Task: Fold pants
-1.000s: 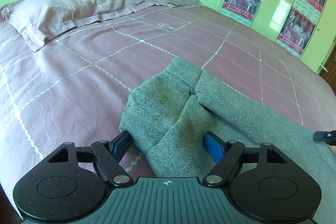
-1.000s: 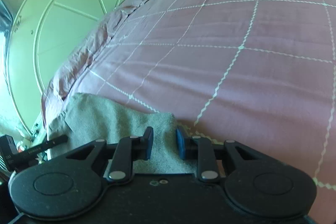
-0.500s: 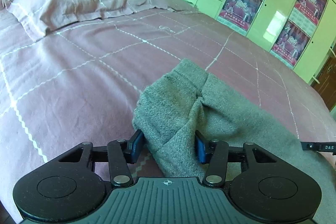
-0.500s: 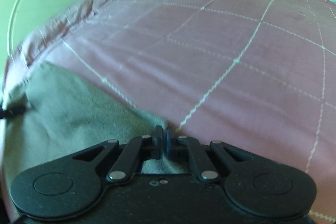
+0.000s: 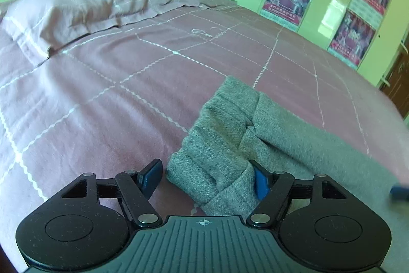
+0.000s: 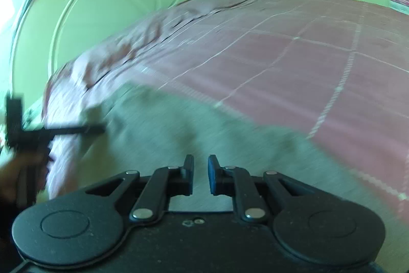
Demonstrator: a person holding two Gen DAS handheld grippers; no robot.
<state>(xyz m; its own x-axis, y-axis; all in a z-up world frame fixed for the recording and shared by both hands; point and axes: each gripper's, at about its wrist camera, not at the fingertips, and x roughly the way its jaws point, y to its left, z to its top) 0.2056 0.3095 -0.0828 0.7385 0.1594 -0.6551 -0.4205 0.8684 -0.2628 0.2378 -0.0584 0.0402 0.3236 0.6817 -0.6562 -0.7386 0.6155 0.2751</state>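
Note:
Grey knit pants (image 5: pixel 230 134) lie on the pink bed, their bunched end nearest me in the left wrist view. My left gripper (image 5: pixel 207 177) is open, its fingers wide apart on either side of that bunched end. In the blurred right wrist view the pants (image 6: pixel 204 129) spread ahead of my right gripper (image 6: pixel 200 177), which is open a little with nothing between its fingers. The right gripper's tip (image 5: pixel 398 192) shows at the right edge of the left wrist view. The left gripper (image 6: pixel 51 131) shows at the left of the right wrist view.
The bed has a pink quilted cover (image 5: pixel 115 94) with white grid lines. A pink pillow (image 5: pixel 84 9) lies at the head by a pale green headboard (image 6: pixel 127 4). Green wardrobe doors with posters (image 5: pixel 358 4) stand beyond the bed.
My left gripper closed in on the bunched end, then opened wide again. My right gripper shut on the fabric edge, then let go and moved over the pants.

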